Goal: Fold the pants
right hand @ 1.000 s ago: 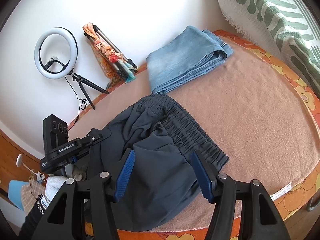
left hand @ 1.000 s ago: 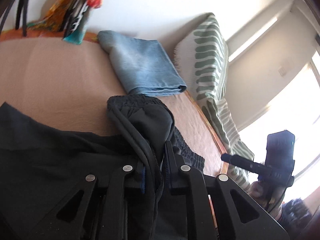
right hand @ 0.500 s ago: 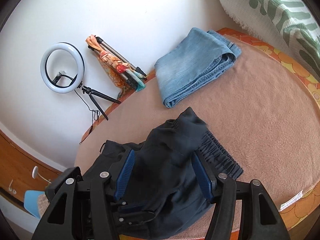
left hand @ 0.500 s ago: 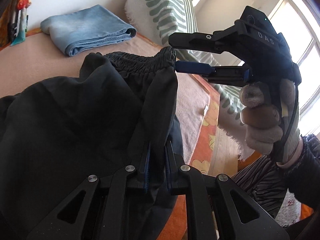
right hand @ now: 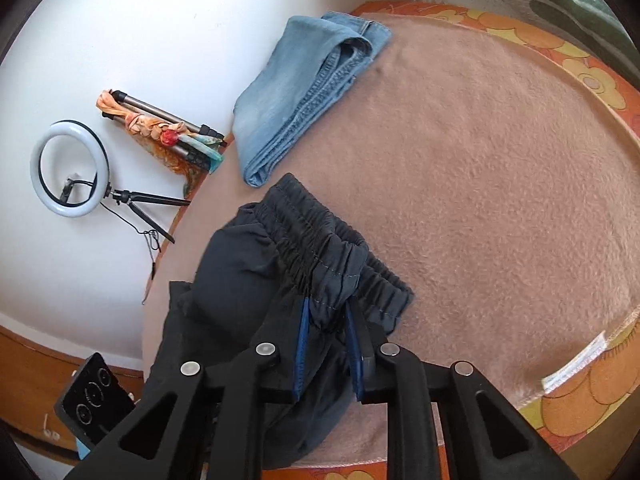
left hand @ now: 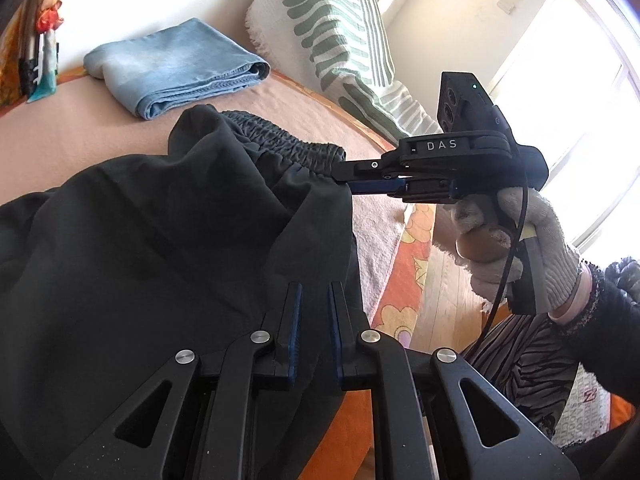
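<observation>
Between the narrow jaws of the left gripper (left hand: 314, 312) runs a fold of the black pants (left hand: 160, 240), pinched at a side edge below the waist. Just ahead, the right gripper (left hand: 348, 180) is clamped on the elastic waistband (right hand: 320, 248), the cloth bunched between its jaws. The pants hang slack from both grips, partly lifted off the bed (right hand: 500, 180). They look light, limp and somewhat slick, so the thick gathered waistband and seams should be the surest places to hold. Farther off lie folded jeans (left hand: 172, 64) and, beyond, a striped pillow (left hand: 332, 20).
</observation>
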### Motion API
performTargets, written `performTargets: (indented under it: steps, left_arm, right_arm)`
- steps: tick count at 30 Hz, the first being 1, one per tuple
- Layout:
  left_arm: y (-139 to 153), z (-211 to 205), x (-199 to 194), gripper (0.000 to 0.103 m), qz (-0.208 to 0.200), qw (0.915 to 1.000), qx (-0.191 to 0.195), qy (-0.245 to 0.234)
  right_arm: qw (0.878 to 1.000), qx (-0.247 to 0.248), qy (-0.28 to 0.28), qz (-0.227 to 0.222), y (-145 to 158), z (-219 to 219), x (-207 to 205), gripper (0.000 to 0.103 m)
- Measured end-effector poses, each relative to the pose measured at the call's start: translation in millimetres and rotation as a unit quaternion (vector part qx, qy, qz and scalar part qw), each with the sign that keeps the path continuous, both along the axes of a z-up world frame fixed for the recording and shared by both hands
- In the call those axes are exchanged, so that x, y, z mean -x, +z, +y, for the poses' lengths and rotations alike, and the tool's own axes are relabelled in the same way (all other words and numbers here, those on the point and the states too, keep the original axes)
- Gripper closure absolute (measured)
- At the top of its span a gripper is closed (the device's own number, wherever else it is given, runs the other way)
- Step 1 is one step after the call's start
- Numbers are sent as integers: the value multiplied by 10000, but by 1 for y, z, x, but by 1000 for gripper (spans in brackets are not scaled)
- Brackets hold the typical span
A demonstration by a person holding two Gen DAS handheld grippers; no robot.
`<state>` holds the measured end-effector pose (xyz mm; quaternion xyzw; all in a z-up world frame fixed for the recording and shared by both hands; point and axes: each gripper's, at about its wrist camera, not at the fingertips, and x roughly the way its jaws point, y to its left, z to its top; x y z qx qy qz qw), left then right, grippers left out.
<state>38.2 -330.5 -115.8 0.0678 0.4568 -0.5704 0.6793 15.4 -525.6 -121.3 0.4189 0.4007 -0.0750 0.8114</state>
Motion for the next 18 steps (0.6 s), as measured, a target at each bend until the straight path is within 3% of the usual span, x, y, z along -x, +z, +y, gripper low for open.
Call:
performTargets:
  steps: [1,4,8,13,15,18]
  left_arm:
    - [0,0,1,92,5,10000,-23,-3]
    - [-5,1,0,92,113,9999,-98,27]
    - [-3,9,-6,92,345,9993,14,165]
    - [24,42,-24,91,197,9980,285,521]
    - [30,59,-33,91,113,9969,274,734]
    - [30,90,-45,91,202,9933,251,1108]
  right_arm:
    - [10000,65,-31,54,-1,0,3,58]
    - [9998,-165,-61,40,-8,-1,12,43]
    - [9976,-654,-173,-138,-19,-8,12,40]
    - [9954,-861,-137,-408,-24,-11,0,35]
    - [9960,-750,-183,-447,-23,-9,-2,37]
    - [9991,-308,-183,-243,-23,-3,-6,67]
